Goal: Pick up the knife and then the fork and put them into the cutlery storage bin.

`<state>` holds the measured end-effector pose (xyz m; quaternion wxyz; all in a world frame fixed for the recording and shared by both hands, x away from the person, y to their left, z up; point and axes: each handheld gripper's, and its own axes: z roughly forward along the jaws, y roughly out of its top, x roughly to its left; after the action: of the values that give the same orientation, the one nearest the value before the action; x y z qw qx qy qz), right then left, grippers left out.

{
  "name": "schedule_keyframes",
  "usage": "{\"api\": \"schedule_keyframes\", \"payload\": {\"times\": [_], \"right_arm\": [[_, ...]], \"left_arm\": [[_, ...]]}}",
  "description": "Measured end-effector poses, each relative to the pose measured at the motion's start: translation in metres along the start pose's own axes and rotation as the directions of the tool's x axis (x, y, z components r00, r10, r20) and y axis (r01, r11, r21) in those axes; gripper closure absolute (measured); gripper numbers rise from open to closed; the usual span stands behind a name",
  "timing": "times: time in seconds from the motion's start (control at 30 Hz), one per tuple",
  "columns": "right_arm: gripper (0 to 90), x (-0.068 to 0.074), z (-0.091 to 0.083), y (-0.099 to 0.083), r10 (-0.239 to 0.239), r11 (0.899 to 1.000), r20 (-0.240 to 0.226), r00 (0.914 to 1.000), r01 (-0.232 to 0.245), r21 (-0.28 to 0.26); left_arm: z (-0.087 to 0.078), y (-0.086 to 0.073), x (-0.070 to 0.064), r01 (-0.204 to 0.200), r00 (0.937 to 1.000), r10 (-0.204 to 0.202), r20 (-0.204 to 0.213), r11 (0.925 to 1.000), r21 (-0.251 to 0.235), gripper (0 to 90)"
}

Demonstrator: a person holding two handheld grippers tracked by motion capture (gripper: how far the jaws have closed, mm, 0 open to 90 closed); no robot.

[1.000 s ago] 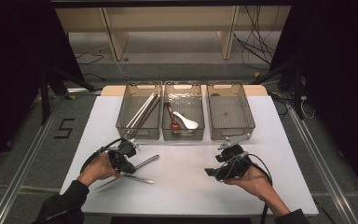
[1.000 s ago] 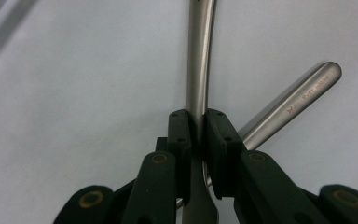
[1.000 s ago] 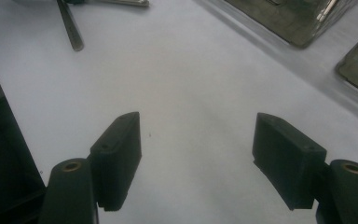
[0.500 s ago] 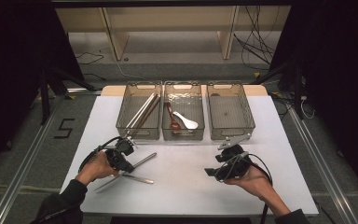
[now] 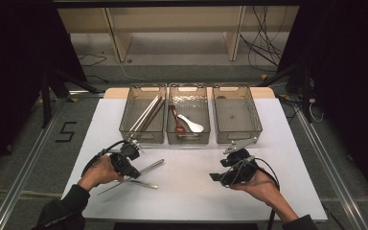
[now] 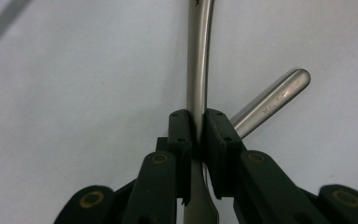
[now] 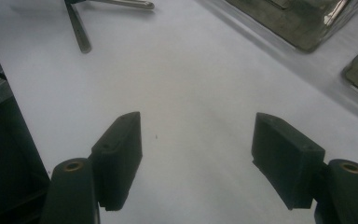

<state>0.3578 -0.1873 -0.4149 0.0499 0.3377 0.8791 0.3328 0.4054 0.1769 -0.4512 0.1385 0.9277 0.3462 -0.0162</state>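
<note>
High view: white table (image 5: 191, 201); left gripper (image 6: 196, 128) pinches steel utensil (image 6: 198, 56), right gripper (image 7: 196, 154) spread

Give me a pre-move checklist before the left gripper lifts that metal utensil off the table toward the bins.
1. Left gripper shut on the metal utensil: ok, its fingers clamp the handle from both sides.
2. Grip point: cannot tell how far along the handle it sits.
3. Second utensil free of the held one: not ok, it lies crossed right beside it and may get dragged.
4. Right gripper out of the way: ok, open, above bare table.
5. Empty bin free: ok, nothing in it.
6. Middle bin: holds spoons already.
</note>
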Motion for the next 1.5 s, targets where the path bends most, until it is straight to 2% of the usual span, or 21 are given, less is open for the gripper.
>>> {"api": "schedule_keyframes", "payload": {"times": [0.1,0.3,0.4,0.47,0.6,0.63,0.73,0.8,0.9,0.97,1.13,1.2,1.37,1.5], "right_arm": [[34.2,0.000,0.000,0.000,0.002,1.000,-0.001,1.0000,-0.002,-0.003],[34.2,0.002,0.001,0.001,-0.002,1.000,-0.008,1.0000,0.002,-0.002],[34.4,0.004,0.001,0.003,-0.012,1.000,-0.017,0.9998,0.012,-0.010],[34.3,0.008,0.002,0.007,-0.025,1.000,-0.026,0.9994,0.024,-0.016],[33.9,0.019,0.007,0.015,-0.088,0.996,-0.044,0.9951,0.087,-0.031],[33.9,0.022,0.008,0.018,-0.111,0.993,-0.047,0.9927,0.109,-0.034],[33.6,0.033,0.010,0.025,-0.162,0.986,-0.071,0.9842,0.159,-0.048],[33.4,0.040,0.013,0.029,-0.199,0.979,-0.082,0.9765,0.196,-0.047],[33.0,0.049,0.020,0.032,-0.245,0.969,-0.103,0.9640,0.243,-0.033],[33.0,0.053,0.025,0.033,-0.274,0.962,-0.111,0.9553,0.274,-0.016],[33.6,0.062,0.034,0.034,-0.327,0.944,-0.129,0.9362,0.331,0.008],[34.3,0.066,0.037,0.033,-0.354,0.933,-0.114,0.9282,0.359,0.025],[36.5,0.075,0.046,0.031,-0.421,0.901,-0.109,0.9007,0.429,0.065],[39.9,0.080,0.051,0.029,-0.453,0.883,-0.110,0.8846,0.462,0.081]], "left_arm": [[-0.003,0.001,-0.002,-0.002,1.0000,0.002,0.009,1.0000,-0.008,80.8],[-0.006,0.003,-0.007,0.002,0.9979,0.000,0.065,0.9995,-0.032,80.8],[-0.010,0.005,-0.014,-0.019,0.9962,0.023,0.085,0.9990,-0.040,80.8],[-0.013,0.008,-0.022,-0.053,0.9944,0.056,0.089,0.9977,-0.043,80.8],[-0.016,0.015,-0.041,-0.112,0.9864,0.116,0.116,0.9928,-0.044,80.8],[-0.016,0.016,-0.046,-0.114,0.9851,0.120,0.123,0.9922,-0.050,80.8],[-0.016,0.021,-0.061,-0.165,0.9769,0.169,0.131,0.9853,-0.045,80.8],[-0.016,0.024,-0.070,-0.195,0.9686,0.199,0.149,0.9798,-0.044,80.8],[-0.015,0.026,-0.080,-0.230,0.9584,0.233,0.165,0.9724,-0.041,80.8],[-0.014,0.027,-0.085,-0.241,0.9541,0.245,0.173,0.9696,-0.042,80.8],[-0.013,0.028,-0.091,-0.268,0.9477,0.271,0.168,0.9625,-0.041,80.8],[-0.014,0.029,-0.093,-0.274,0.9457,0.278,0.168,0.9605,-0.049,80.8],[-0.013,0.029,-0.099,-0.293,0.9383,0.296,0.179,0.9552,-0.044,80.7],[-0.013,0.030,-0.101,-0.301,0.9352,0.304,0.181,0.9525,-0.045,80.7]]}}
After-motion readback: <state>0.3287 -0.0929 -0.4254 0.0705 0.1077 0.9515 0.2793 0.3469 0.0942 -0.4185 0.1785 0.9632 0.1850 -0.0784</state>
